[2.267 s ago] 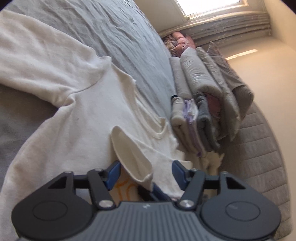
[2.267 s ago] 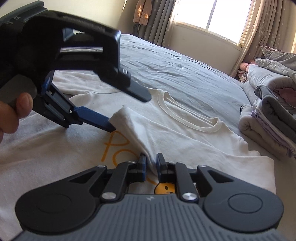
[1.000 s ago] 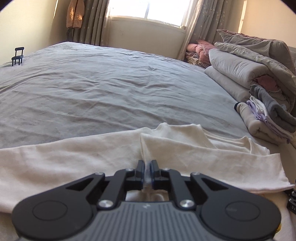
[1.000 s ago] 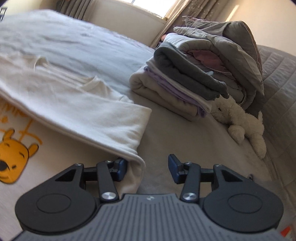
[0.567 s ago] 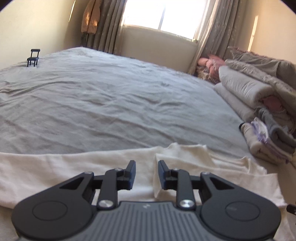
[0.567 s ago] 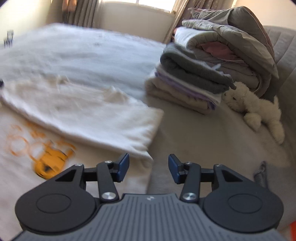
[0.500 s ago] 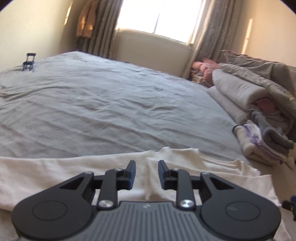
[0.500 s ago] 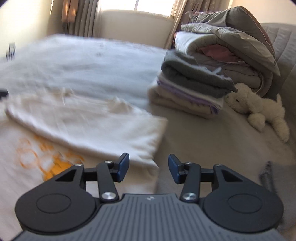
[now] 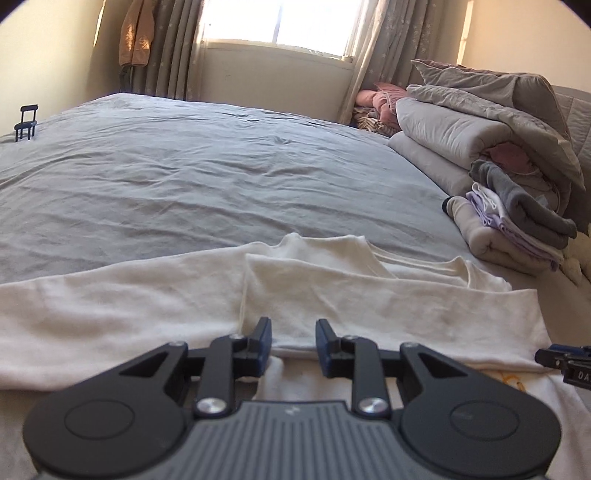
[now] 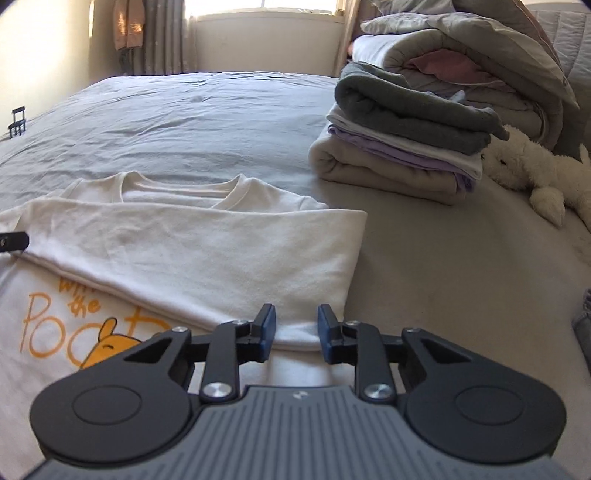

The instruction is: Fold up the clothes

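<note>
Cream shirt [image 10: 192, 251] lies flat on the grey bed [image 9: 184, 177], one sleeve folded across the chest, its cuff end toward 4 o'clock in the right wrist view. Print on the shirt front reads in orange "the" and "Poo", partly covered by the fold and the gripper body; a line above "the" is cut off, perhaps "wi…", too little shows to be sure. A yellow bear's head [image 10: 110, 350] peeks out beside the lettering. Right gripper [image 10: 293, 328] hangs over the sleeve's near corner at 6 o'clock, blue pads parted with a gap, having just been closing; cloth lies below and between them, but the pads do not press on it. Left gripper [image 9: 291, 343] sits over the sleeve's other end, at 6 o'clock in its own view, pads parted after just opening, cloth under the gap, nothing pinched. The right gripper's tip shows at 4 o'clock in the left view, with white characters "DA" on it, the rest cut off. Stack of folded clothes [image 10: 399, 147] at 1 o'clock, well apart from the shirt: beige, lilac, grey on top. Grey quilt [image 10: 461, 44] behind it. White plush toy [image 10: 535, 170] just right of the stack. Window [image 9: 280, 22] at 12 o'clock, curtains either side.
</note>
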Demonstrator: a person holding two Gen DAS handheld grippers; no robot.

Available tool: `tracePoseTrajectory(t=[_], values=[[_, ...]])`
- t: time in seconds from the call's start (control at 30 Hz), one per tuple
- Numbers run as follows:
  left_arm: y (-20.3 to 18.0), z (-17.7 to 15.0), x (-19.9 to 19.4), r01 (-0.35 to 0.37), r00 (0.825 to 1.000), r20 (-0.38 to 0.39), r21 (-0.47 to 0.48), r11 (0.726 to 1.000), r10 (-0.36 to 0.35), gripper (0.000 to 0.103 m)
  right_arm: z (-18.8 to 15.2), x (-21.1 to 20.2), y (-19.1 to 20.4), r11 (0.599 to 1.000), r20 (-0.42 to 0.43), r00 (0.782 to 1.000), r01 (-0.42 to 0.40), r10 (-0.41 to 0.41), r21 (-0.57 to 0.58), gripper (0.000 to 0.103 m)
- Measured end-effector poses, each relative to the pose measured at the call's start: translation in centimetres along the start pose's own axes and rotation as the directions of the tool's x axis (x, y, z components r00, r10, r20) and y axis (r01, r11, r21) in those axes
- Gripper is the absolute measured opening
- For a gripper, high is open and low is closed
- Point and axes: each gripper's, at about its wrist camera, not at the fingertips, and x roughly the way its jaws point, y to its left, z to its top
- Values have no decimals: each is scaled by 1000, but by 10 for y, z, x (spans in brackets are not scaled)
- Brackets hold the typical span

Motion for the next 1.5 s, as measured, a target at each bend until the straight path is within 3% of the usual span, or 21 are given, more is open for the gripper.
tracePoseTrajectory(t=[0.07, 0.23, 0.43, 0.57, 0.77, 0.83, 1.0, 1.13, 1.3, 1.5], values=[[3, 2, -9, -10, 1000, -8, -32, 999, 10, 42, 2, -3, -1, 1000, 4, 1000, -11, 11, 23, 33], [17, 7, -31, -51, 998, -32, -130, 990, 47, 45, 11, -15, 1, 997, 22, 999, -33, 31, 69, 44], [44, 4, -50, -211, 977, -81, -194, 958, 199, 59, 16, -31, 14, 999, 50, 997, -52, 51, 7, 55], [74, 1, -65, -378, 926, -102, -251, 891, 364, 60, 15, -39, 21, 998, 60, 997, -50, 52, -35, 56], [120, -2, -84, -518, 851, -140, -371, 770, 505, 60, 16, -45, 35, 995, 72, 995, -64, 70, -79, 57], [131, -3, -88, -553, 827, -153, -386, 738, 540, 59, 16, -45, 40, 993, 75, 994, -67, 75, -93, 58], [159, -9, -91, -598, 792, -211, -460, 656, 573, 59, 14, -45, 45, 991, 74, 995, -62, 71, -116, 59], [178, -11, -91, -646, 741, -222, -490, 585, 633, 55, 14, -46, 45, 992, 73, 995, -64, 72, -109, 59], [194, -12, -88, -642, 721, -194, -547, 537, 665, 49, 14, -46, 46, 993, 77, 994, -68, 76, -100, 59], [202, -13, -85, -627, 692, -147, -608, 487, 707, 25, 14, -45, 45, 993, 74, 994, -75, 82, -92, 59]])
